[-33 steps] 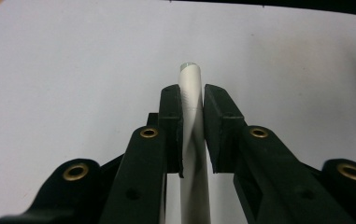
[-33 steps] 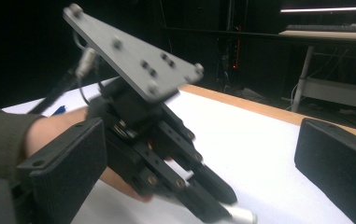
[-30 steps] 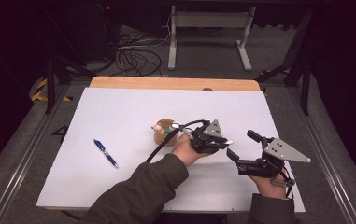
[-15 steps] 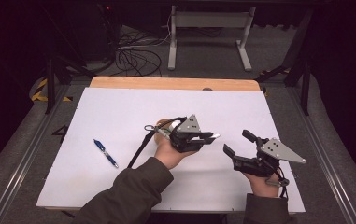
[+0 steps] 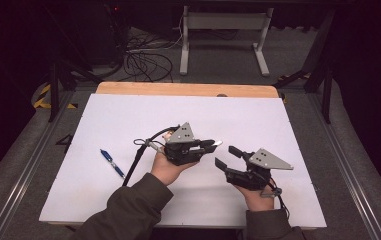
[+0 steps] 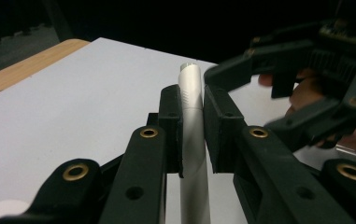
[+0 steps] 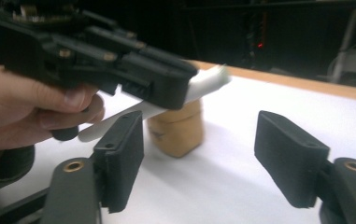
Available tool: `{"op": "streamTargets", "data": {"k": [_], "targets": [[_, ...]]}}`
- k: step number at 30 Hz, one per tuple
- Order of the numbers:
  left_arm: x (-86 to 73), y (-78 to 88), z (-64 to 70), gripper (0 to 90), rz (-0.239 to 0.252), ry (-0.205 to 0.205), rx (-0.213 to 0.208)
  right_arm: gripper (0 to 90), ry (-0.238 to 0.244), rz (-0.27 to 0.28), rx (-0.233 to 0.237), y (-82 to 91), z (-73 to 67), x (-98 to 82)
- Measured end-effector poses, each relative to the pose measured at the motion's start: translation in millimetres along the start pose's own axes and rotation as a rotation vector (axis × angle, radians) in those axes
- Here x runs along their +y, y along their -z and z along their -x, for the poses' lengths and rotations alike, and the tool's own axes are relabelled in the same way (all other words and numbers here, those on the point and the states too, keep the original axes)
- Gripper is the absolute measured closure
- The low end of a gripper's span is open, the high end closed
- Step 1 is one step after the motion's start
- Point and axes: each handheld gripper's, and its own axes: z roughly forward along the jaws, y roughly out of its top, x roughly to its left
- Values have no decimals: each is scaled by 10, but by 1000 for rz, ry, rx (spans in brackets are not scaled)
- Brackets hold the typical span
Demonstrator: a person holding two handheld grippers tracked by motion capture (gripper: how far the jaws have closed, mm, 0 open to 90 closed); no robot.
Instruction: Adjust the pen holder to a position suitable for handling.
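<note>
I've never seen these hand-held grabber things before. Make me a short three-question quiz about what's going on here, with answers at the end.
1. True or false: the left gripper is clamped on a white pen.
2. What lies loose on the white table, to the left of the person's arms? A) a blue pen B) a spoon C) a cup
3. Fill in: in the right gripper view, the tan object stands ____ the right gripper's fingers, untouched.

Key
1. True; its fingers press the pen from both sides.
2. A, the blue pen.
3. Beyond. That gripper's fingers have just been closing, with nothing gripped between them.
</note>
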Motion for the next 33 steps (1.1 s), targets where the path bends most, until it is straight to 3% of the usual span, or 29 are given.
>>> {"op": "streamTargets", "data": {"k": [6,13,21,28,33], "targets": [[-27,41,31,781,10,-1,2,429,0,-36,50,-199,-173,-55],[-30,36,73,781,21,-7,7,481,-23,-24,98,-319,-278,-88],[-45,39,115,781,53,12,-14,570,-58,-3,137,-375,-306,-120],[-54,76,112,781,66,28,-25,642,-74,4,129,-370,-273,-137],[-68,116,116,780,71,18,-26,683,-75,-1,129,-371,-266,-140]]}}
